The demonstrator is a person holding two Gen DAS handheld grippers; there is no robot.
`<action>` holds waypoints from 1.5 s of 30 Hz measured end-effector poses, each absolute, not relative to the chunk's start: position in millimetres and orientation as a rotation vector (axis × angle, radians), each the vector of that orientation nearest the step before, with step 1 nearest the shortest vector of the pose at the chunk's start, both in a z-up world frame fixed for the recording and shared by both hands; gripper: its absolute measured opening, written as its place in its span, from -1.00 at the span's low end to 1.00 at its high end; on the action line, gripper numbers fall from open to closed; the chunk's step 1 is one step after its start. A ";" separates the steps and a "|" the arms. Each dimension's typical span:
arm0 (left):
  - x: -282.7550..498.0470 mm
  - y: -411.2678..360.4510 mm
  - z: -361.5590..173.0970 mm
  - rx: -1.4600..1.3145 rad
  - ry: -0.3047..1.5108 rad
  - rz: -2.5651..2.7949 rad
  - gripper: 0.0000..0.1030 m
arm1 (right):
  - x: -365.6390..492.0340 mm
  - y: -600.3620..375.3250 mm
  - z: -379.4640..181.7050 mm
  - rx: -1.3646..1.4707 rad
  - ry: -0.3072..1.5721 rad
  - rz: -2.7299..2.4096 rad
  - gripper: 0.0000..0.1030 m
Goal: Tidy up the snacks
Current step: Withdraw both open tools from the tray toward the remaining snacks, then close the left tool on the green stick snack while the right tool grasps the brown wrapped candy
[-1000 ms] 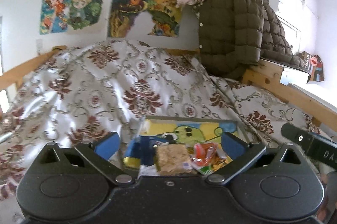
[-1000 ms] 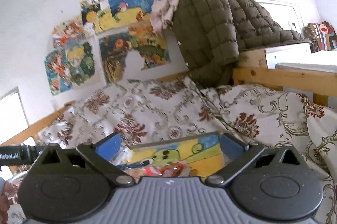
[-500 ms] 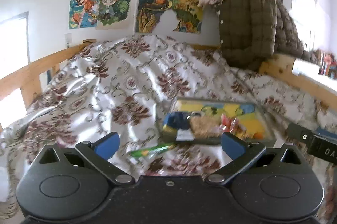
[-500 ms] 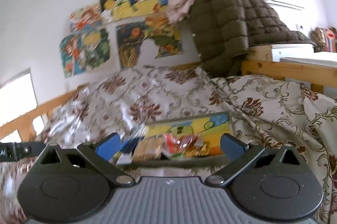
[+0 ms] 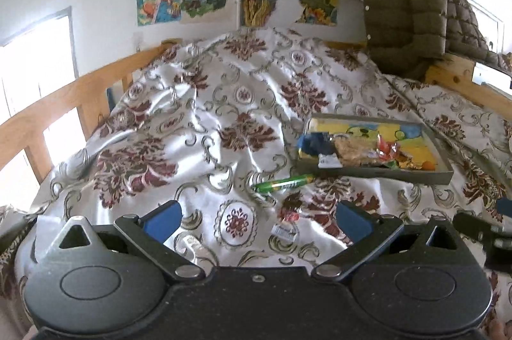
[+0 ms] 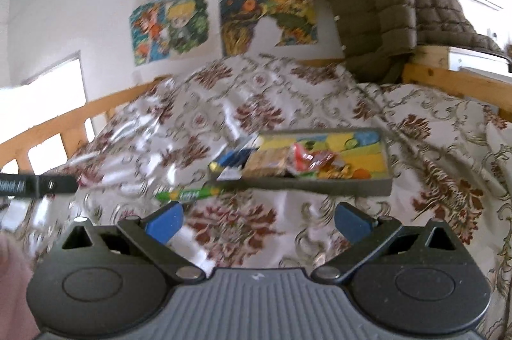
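A big bed with a shiny flowered cover fills both views, and the cover is bumpy and full of folds. On the bed sits a flat tray with a bright picture inside, and most of the snacks are already piled in its left half: a blue packet, a tan cracker pack and red wrapped sweets. Just in front of the tray's near left corner lies a long green candy stick, and nearer the camera lies a small red sweet with a tiny clear wrapper beside it. These still look left to pick up. The left gripper and the right gripper both hang above the bed with jaws spread wide, grasping nothing. The cover is slippery and soft, so I think jaws pressing down could pinch the cloth instead, or push the thin stick away. Tugging the cloth might tip the tray.
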State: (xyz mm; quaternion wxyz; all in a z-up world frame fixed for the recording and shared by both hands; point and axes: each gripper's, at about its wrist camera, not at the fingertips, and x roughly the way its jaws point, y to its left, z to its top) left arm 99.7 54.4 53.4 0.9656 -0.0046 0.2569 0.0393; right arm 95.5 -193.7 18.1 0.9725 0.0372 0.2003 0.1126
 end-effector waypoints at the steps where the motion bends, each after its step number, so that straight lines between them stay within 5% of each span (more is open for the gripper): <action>1: 102.3 55.9 53.6 -0.008 0.534 0.079 0.99 | 95.5 -190.2 16.9 0.065 0.413 0.235 1.00; 26: 197.9 107.7 59.6 0.191 0.723 -0.026 0.99 | 141.2 -128.5 3.0 -0.006 0.516 0.373 1.00; 45: 303.6 100.9 -4.3 0.519 0.800 -0.199 0.99 | 220.6 -75.0 -56.8 -0.007 0.714 0.566 1.00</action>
